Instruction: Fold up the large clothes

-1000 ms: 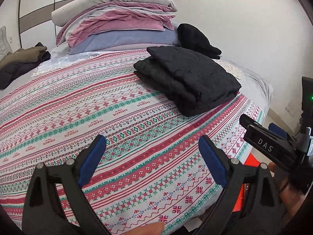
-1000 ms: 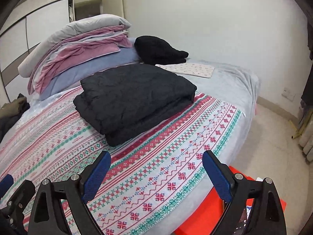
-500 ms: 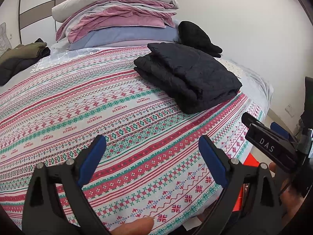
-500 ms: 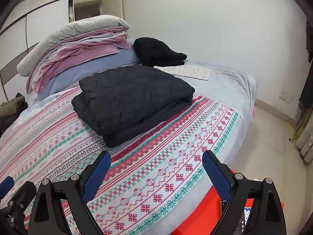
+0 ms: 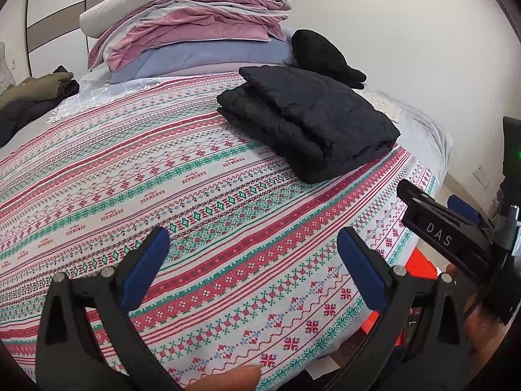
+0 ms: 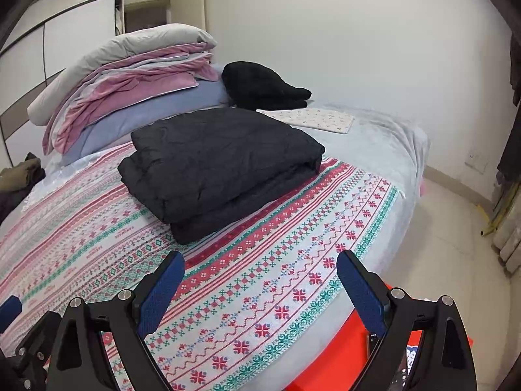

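Observation:
A black quilted garment [image 5: 309, 123] lies folded into a thick rectangle on the patterned bedspread [image 5: 162, 195], right of the bed's middle. It also shows in the right wrist view [image 6: 221, 166]. My left gripper [image 5: 254, 260] is open and empty, hovering over the bed's near edge, well short of the garment. My right gripper [image 6: 260, 280] is open and empty over the bed's near right corner, also short of the garment. The right gripper's body shows at the right edge of the left wrist view [image 5: 449, 238].
Folded pink, grey and lilac bedding [image 5: 195, 36] is stacked at the head of the bed. A second black garment [image 6: 260, 84] lies beside it. Olive and dark clothes [image 5: 29, 97] lie at the far left. A red box [image 6: 358, 358] sits on the floor by the bed corner.
Both grippers have drawn back slightly and tilted, so the bed sits a little lower in view. The folded black garment has not moved. Both grippers stay open.

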The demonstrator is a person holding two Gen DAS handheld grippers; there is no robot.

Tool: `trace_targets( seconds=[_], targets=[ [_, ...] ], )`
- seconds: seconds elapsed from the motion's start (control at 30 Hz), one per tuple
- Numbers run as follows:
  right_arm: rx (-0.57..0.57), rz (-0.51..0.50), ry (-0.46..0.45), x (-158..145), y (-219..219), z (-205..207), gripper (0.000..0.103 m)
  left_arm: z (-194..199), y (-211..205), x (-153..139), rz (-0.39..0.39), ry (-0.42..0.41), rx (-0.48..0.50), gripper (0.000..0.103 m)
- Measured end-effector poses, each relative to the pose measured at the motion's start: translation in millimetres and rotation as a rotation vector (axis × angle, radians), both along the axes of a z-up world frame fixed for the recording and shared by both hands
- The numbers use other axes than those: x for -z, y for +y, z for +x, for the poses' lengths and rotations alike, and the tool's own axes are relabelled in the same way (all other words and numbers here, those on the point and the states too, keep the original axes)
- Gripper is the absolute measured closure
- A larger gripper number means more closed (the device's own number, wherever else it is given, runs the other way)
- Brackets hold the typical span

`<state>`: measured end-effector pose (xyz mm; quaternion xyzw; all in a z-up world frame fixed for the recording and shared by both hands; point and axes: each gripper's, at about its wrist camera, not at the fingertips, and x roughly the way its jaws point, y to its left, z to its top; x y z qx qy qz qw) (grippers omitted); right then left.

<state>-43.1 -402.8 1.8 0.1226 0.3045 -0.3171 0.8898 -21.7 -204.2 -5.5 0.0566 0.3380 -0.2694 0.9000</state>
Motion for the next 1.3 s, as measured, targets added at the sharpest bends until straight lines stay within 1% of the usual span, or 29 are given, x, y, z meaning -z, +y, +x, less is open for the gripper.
trace_targets(
  seconds=[1.3],
  targets=[
    [0.003,0.009,0.013,3.8,-1.4,2.3,0.008,1.0,-2.0,2.0,-0.018,0.029,-0.004,0.001]
  ],
)
